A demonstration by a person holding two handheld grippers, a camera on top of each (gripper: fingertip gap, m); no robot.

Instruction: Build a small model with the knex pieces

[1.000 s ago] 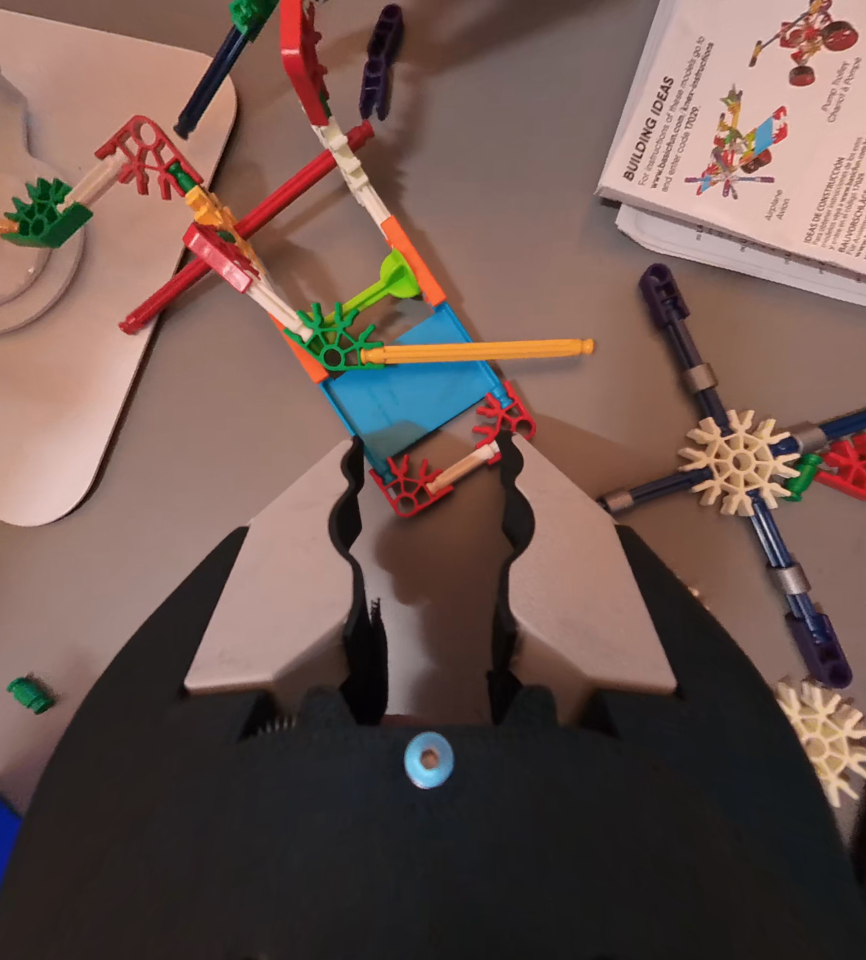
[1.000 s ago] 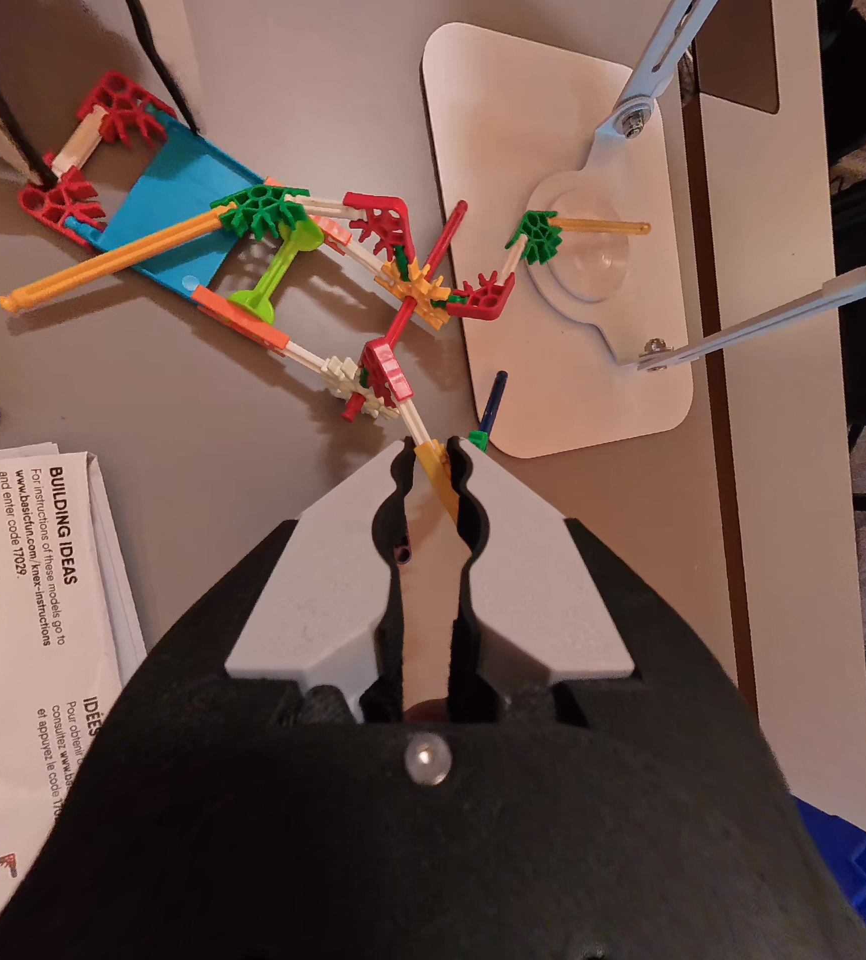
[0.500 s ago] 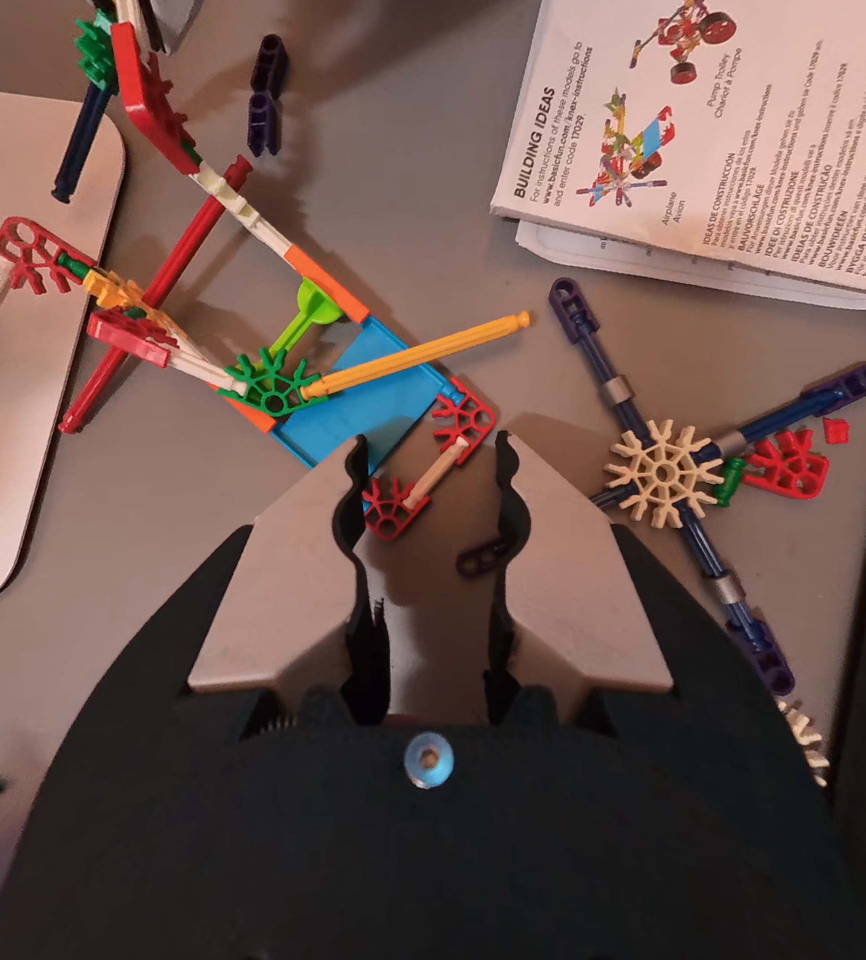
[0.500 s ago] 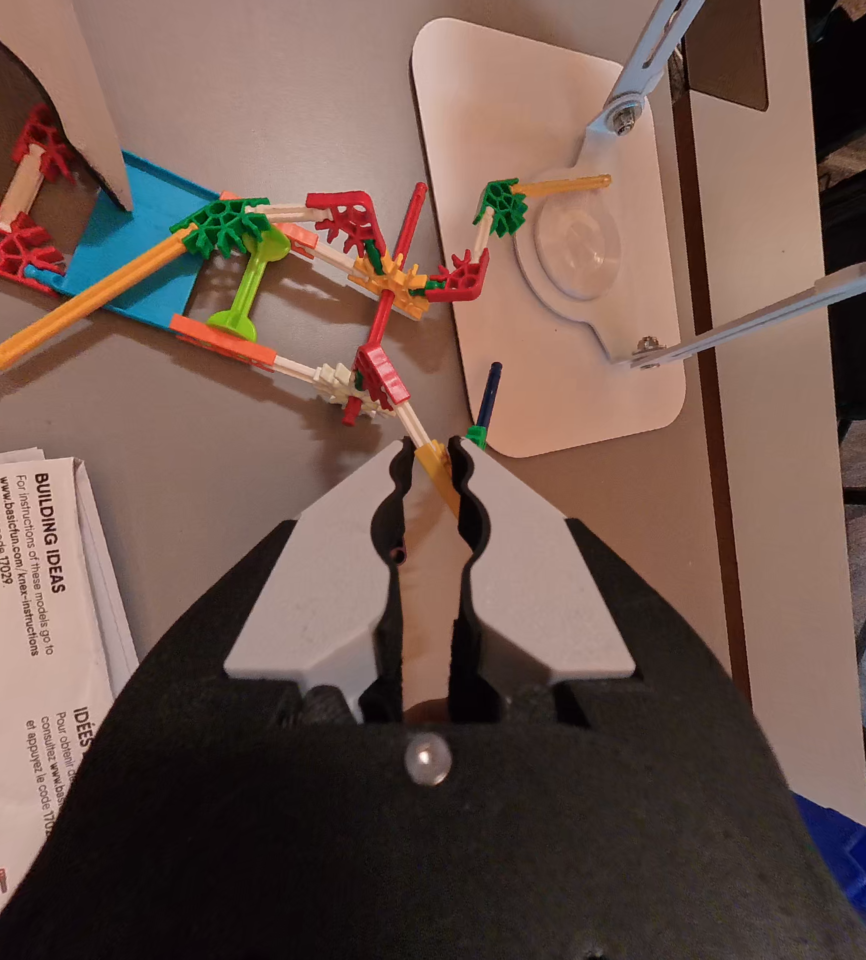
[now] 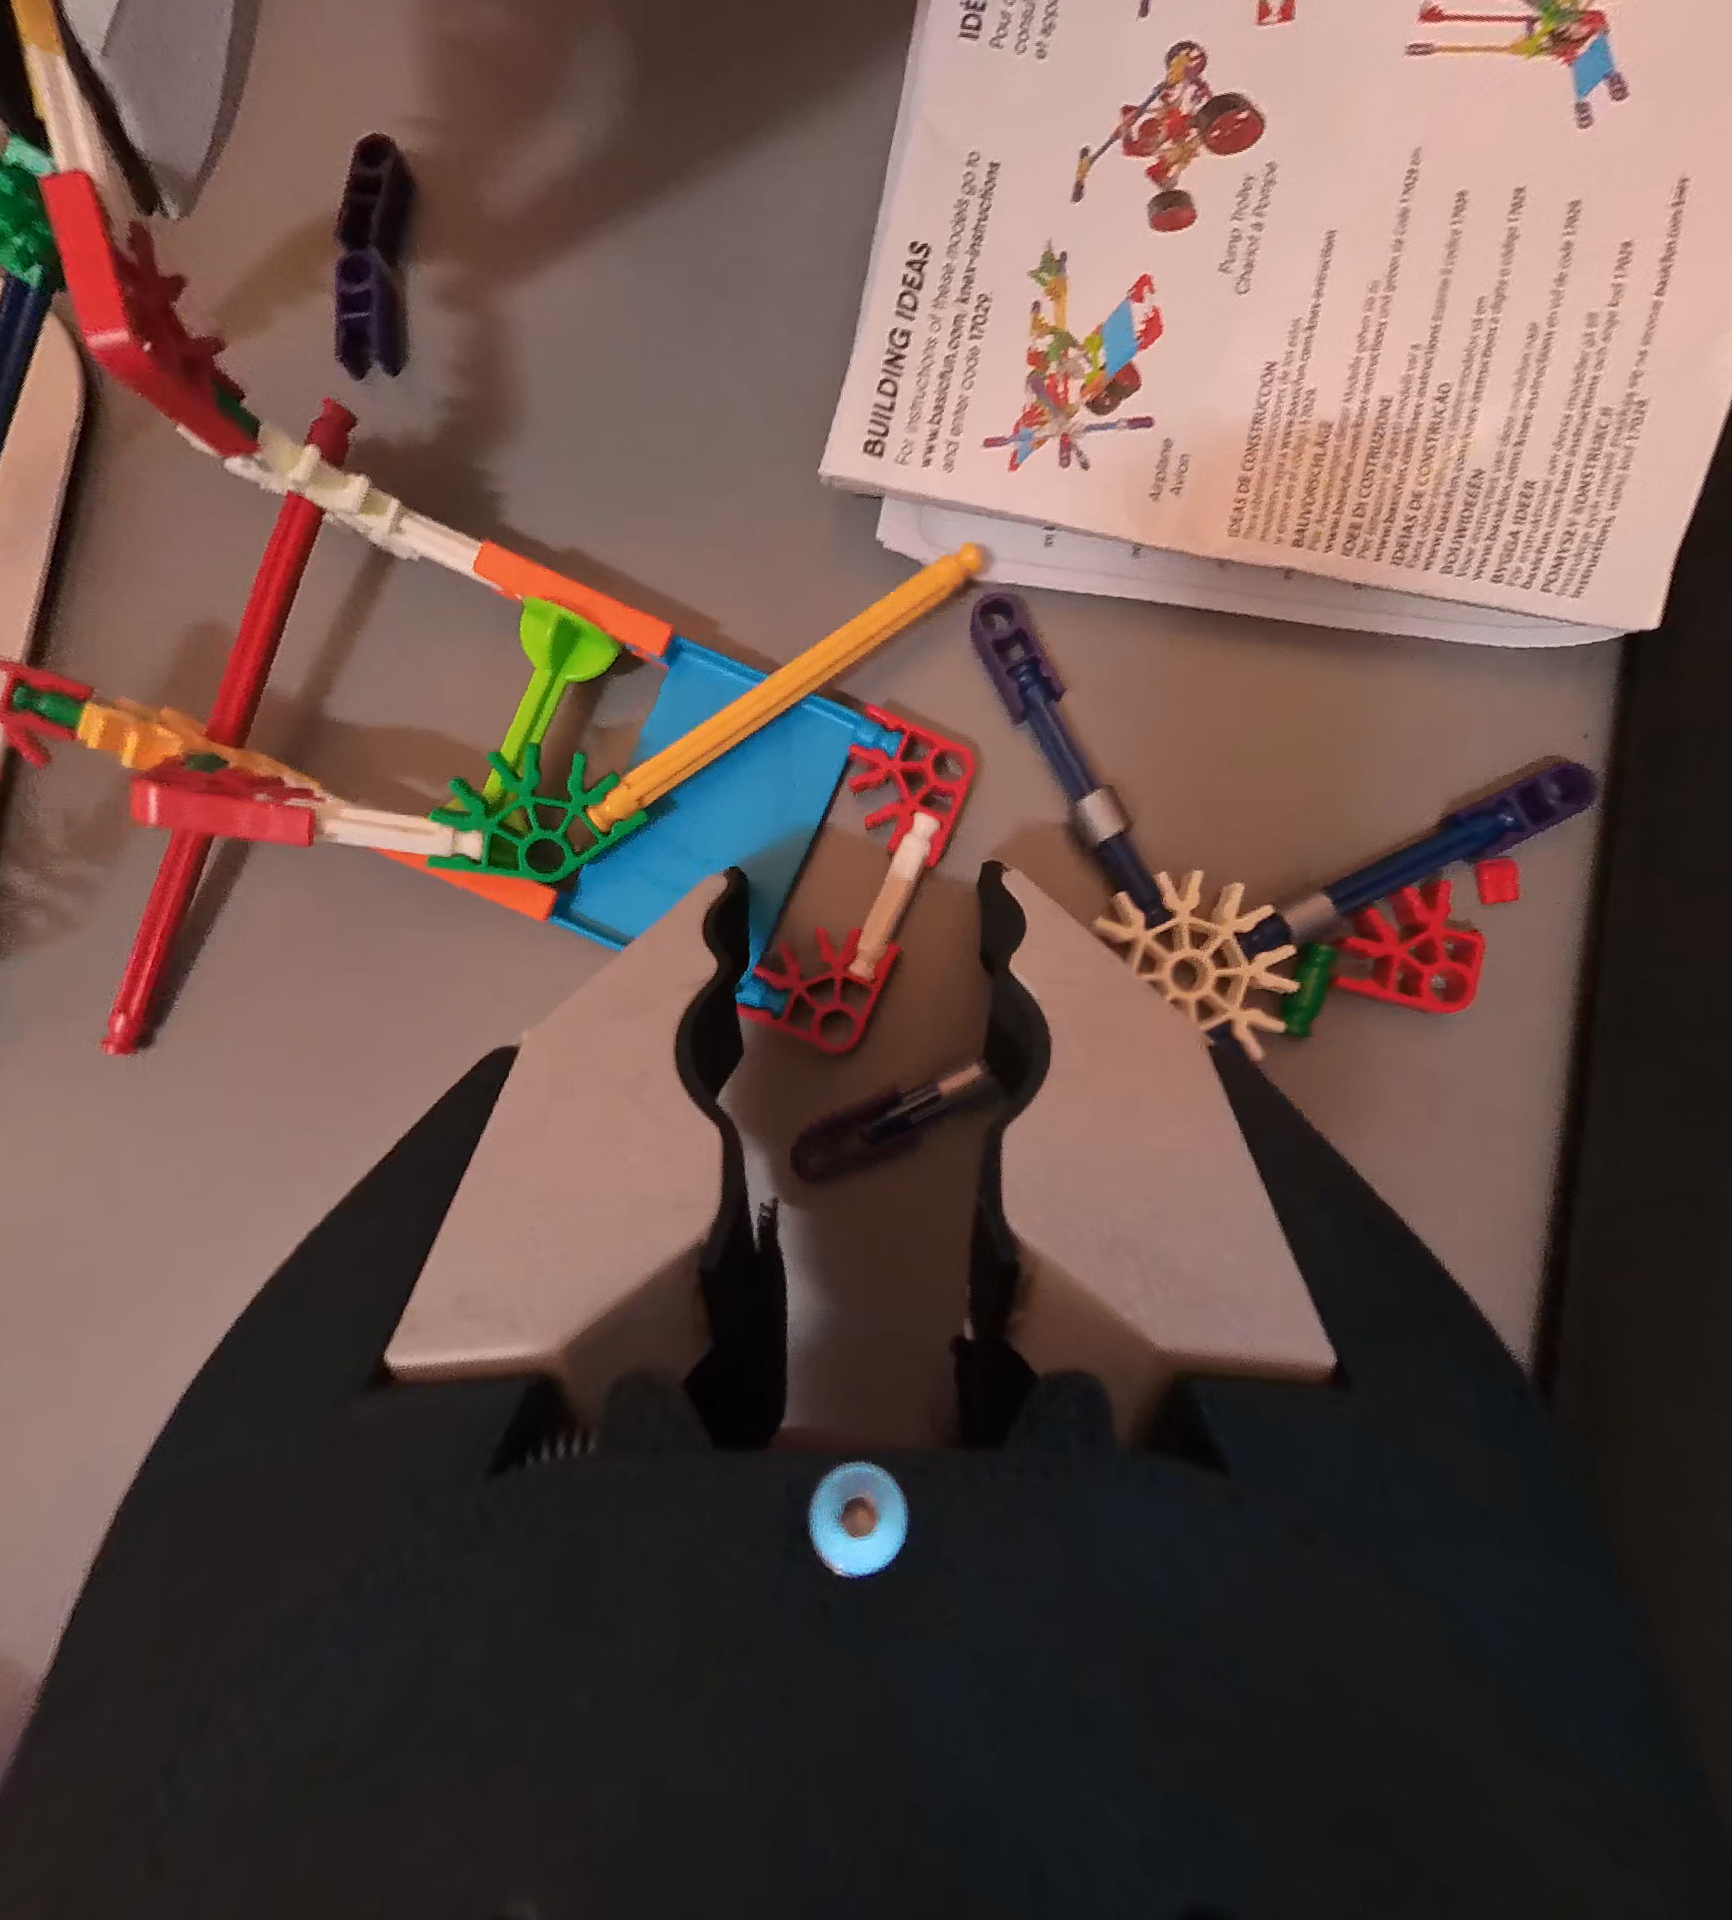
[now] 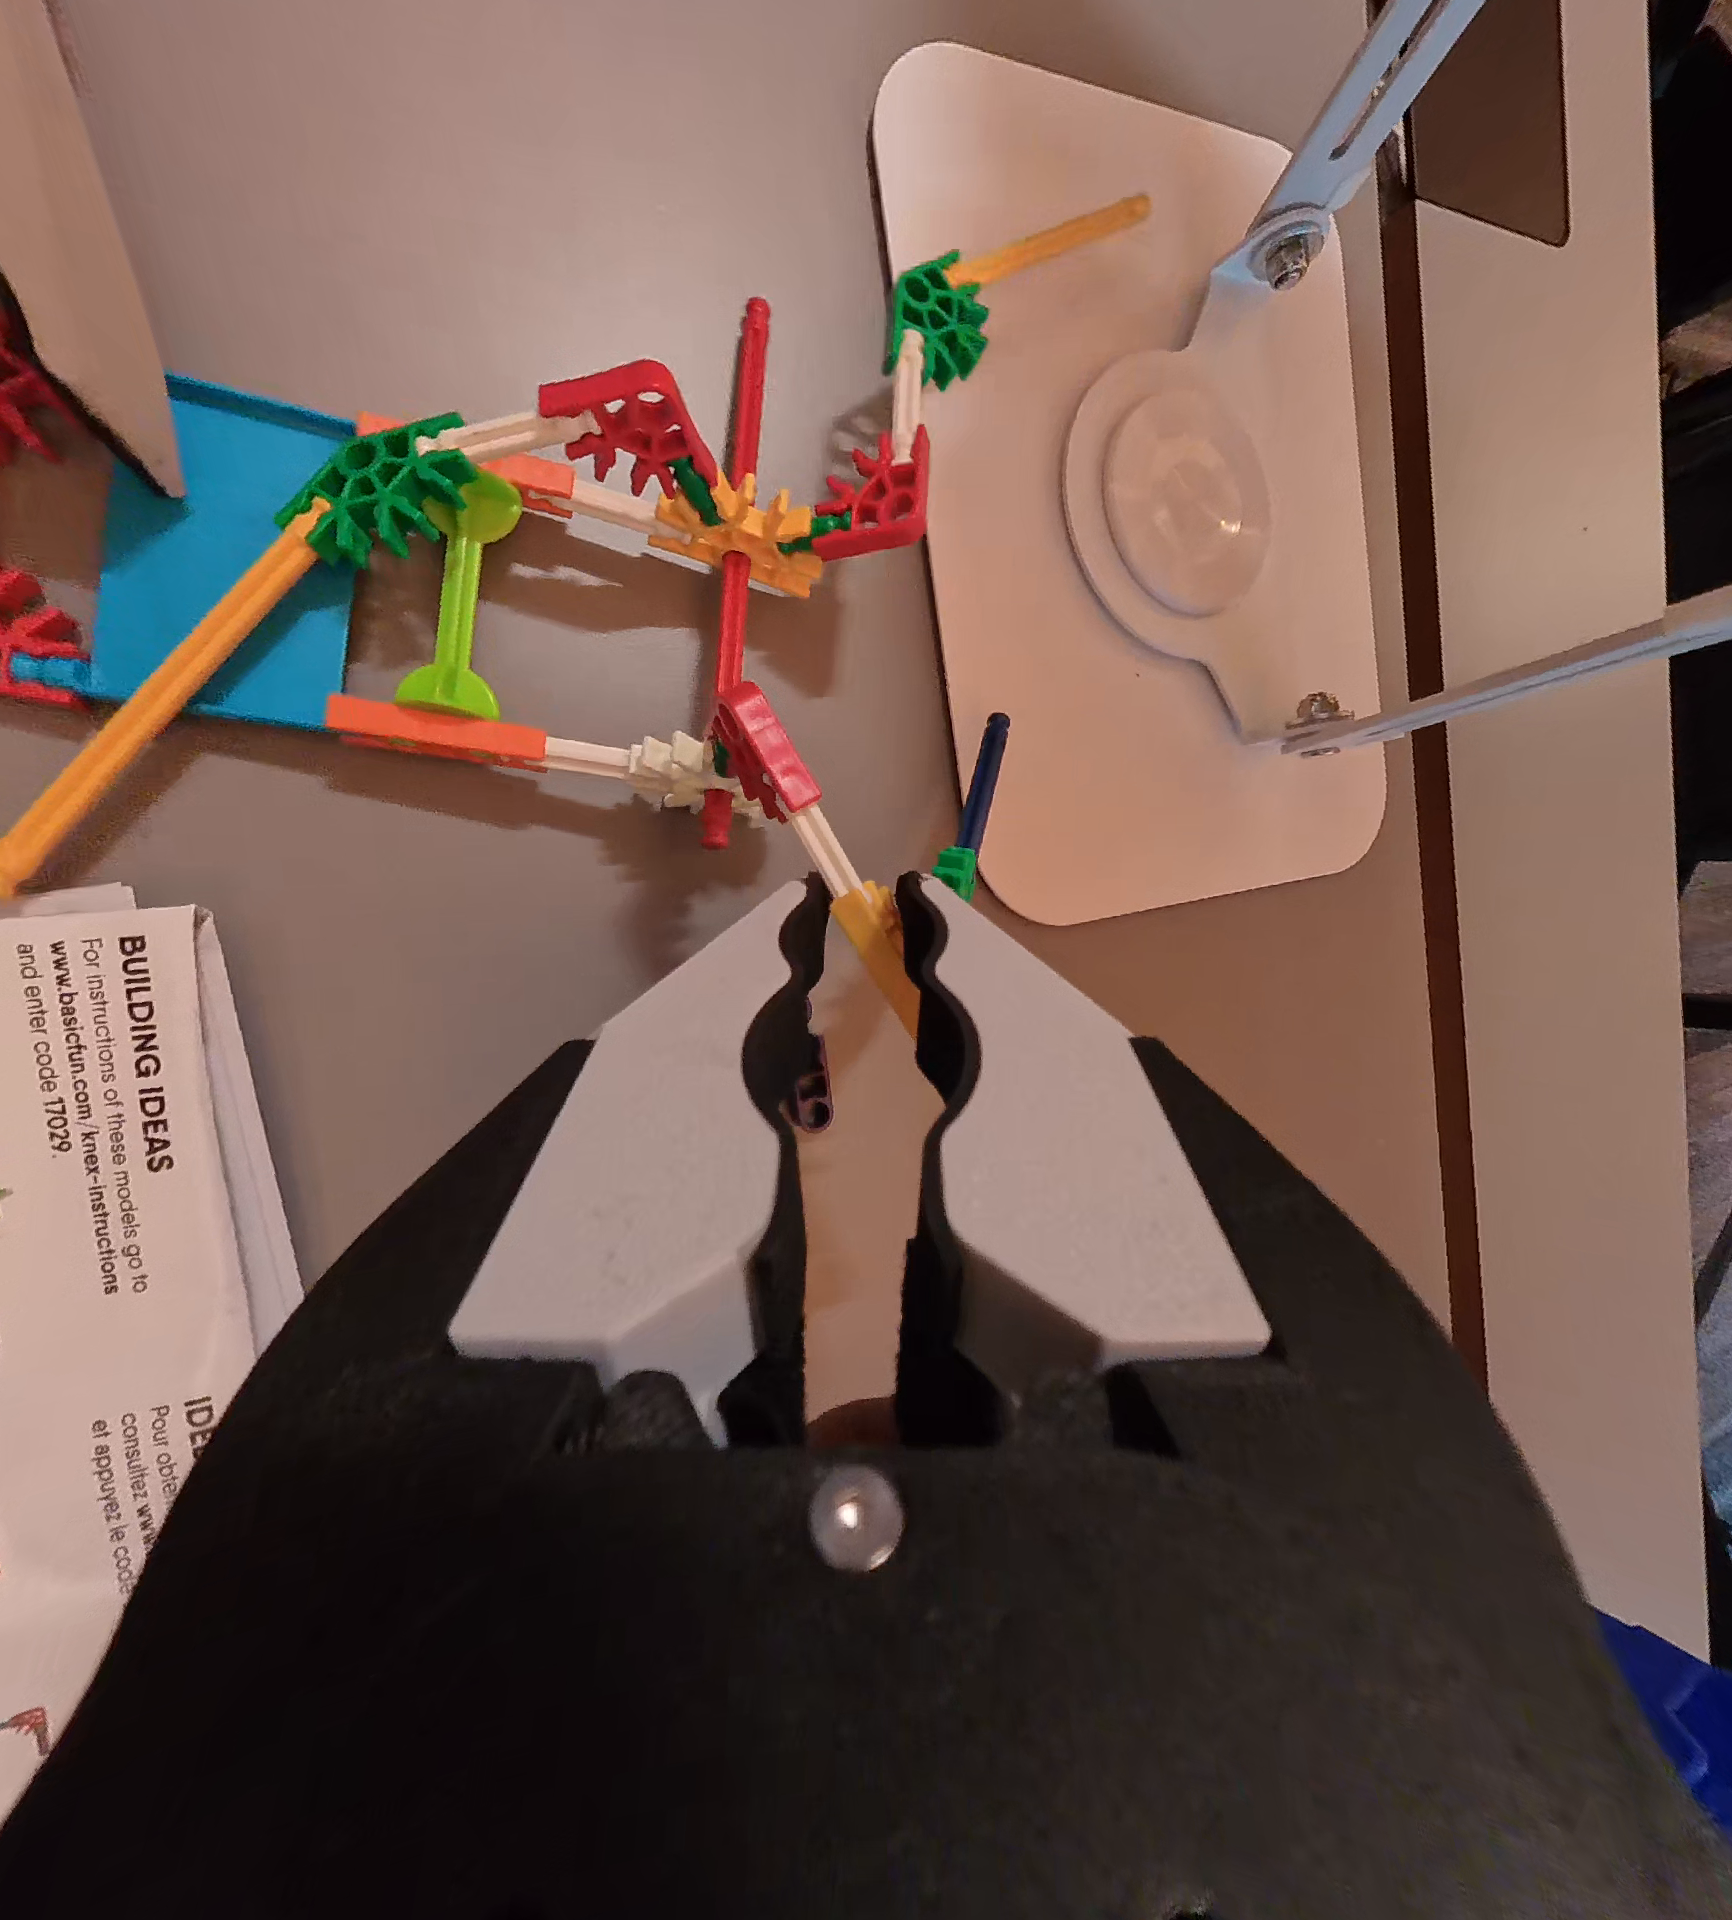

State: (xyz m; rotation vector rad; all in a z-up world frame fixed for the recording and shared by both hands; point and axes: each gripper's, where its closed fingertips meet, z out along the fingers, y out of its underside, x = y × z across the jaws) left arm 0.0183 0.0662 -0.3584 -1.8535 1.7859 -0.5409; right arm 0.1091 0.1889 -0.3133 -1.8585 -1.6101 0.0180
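A: Look at the right gripper (image 6: 862, 894). Its jaws are pinching a yellow piece (image 6: 877, 940) at one end of the toy model (image 6: 571, 551).

B: And the left gripper (image 5: 857, 883)?

A: Its jaws are spread wide and hold nothing. They hang over the other end of the toy, right above a red corner piece (image 5: 826, 987) and a short white rod (image 5: 898, 883). One finger hides a bit of the blue panel (image 5: 716, 800).

B: What is that dark thing between the left jaws?

A: A small purple piece (image 5: 888, 1127), lying on the table (image 5: 633, 343). It looks blurry.

B: What else is the toy made of?

A: A long yellow rod (image 5: 789, 686) stuck into a green fan piece (image 5: 529, 826), a lime green spool (image 5: 550, 675), orange bars and a long red rod (image 5: 228, 727).

B: And next to it?

A: A cream snowflake wheel (image 5: 1194, 966) with dark blue rods sits just beside the left gripper. A paper booklet (image 5: 1361, 312) with pictures lies farther off. A loose purple connector (image 5: 374, 255) lies apart from the toy.

B: What is past the right gripper?

A: A white flat stand (image 6: 1132, 499) with metal arms. One green and yellow bit (image 6: 935, 312) of the toy reaches over it. A dark blue rod (image 6: 981, 779) rests on its edge.
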